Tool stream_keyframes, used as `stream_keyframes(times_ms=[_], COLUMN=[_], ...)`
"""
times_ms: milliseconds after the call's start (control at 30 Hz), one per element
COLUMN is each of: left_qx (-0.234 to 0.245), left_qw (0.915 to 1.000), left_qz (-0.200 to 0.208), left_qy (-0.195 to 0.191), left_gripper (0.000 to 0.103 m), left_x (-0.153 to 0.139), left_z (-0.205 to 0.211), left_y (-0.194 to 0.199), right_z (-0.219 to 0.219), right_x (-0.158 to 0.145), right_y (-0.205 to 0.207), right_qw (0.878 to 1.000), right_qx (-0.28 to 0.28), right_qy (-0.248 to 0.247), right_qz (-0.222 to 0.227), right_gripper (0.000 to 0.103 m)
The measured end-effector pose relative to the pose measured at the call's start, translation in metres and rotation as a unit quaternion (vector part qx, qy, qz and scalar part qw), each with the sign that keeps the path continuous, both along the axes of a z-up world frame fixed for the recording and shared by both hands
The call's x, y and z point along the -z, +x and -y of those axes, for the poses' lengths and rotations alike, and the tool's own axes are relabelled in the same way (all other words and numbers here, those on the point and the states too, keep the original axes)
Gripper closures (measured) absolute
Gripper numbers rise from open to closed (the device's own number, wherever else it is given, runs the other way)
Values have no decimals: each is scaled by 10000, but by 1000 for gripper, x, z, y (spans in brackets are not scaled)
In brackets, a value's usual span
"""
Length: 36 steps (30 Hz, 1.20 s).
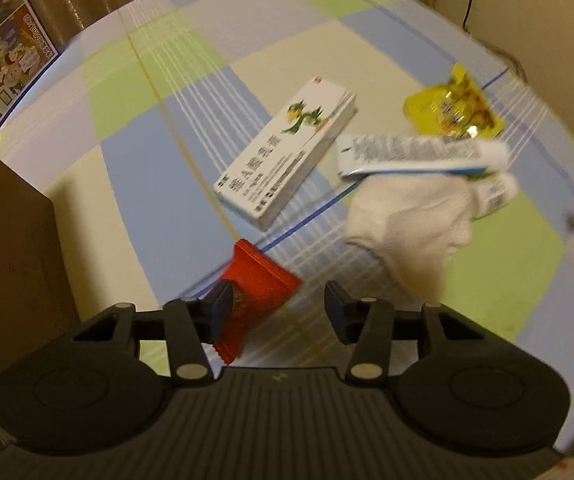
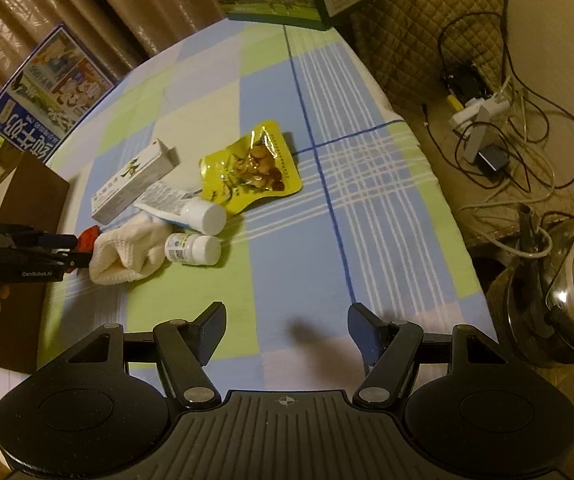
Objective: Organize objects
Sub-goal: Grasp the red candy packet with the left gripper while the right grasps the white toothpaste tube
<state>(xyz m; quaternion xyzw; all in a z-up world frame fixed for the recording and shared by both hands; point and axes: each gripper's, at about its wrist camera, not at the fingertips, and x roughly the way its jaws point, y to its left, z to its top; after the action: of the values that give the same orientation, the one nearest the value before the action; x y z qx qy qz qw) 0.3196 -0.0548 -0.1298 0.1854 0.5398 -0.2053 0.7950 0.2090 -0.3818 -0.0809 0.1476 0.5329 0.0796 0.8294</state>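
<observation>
A red snack packet (image 1: 259,280) lies on the checked cloth (image 1: 167,208), partly between the fingers of my left gripper (image 1: 279,306). Its left pad is against the packet and the right pad stands apart from it, so the jaws are open. Beyond lie a white box with a green dragon print (image 1: 287,152), a white tube (image 1: 419,154), a yellow snack pouch (image 1: 455,104), a white folded cloth (image 1: 407,224) and a small white bottle (image 1: 495,196). My right gripper (image 2: 283,332) hangs open over bare cloth, nothing in it. From there the left gripper (image 2: 77,250) shows at the red packet (image 2: 87,238).
A brown cardboard box (image 1: 7,240) stands at the left edge of the cloth. Printed cartons (image 2: 47,96) line the back left. Off the right edge lie tangled cables (image 2: 487,120) and a steel kettle (image 2: 567,280) on the floor.
</observation>
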Motion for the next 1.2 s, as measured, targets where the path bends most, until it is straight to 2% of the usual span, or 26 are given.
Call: stream_keyframes(times_ms=[233,367,533,733,900,1067,1200], left_qx=[84,188,85,-69,-287,-687,-1050], left_qw=[9999,9995,9994,9991,9990,9975,9943], left_qz=[-35,-1,-20,19,46,143,123], left_qy=[66,263,339,417,334,59,-147], left_gripper=[58,58,58,68,82,85,86], left_x=[2,5,9,13,10,-1,-10], left_z=[-3,-4,-8,-8,-10,-14,-15], left_y=[5,5,14,17,11,-3,-13], right_z=[0,-3,-7,-9,-11,-16,-29], right_x=[3,4,6,8,9,9,5], right_y=[7,11,15,16,19,21,27], right_qw=[10000,10000,9999,9998,9998,9993,9966], right_qx=[3,-47,-116,-147,-187,-346,-721], right_qy=[-3,-4,-2,-5,-54,-85,-155], right_qz=[-39,-52,-79,-100,-95,57,365], right_gripper=[37,37,37,37,37,38,38])
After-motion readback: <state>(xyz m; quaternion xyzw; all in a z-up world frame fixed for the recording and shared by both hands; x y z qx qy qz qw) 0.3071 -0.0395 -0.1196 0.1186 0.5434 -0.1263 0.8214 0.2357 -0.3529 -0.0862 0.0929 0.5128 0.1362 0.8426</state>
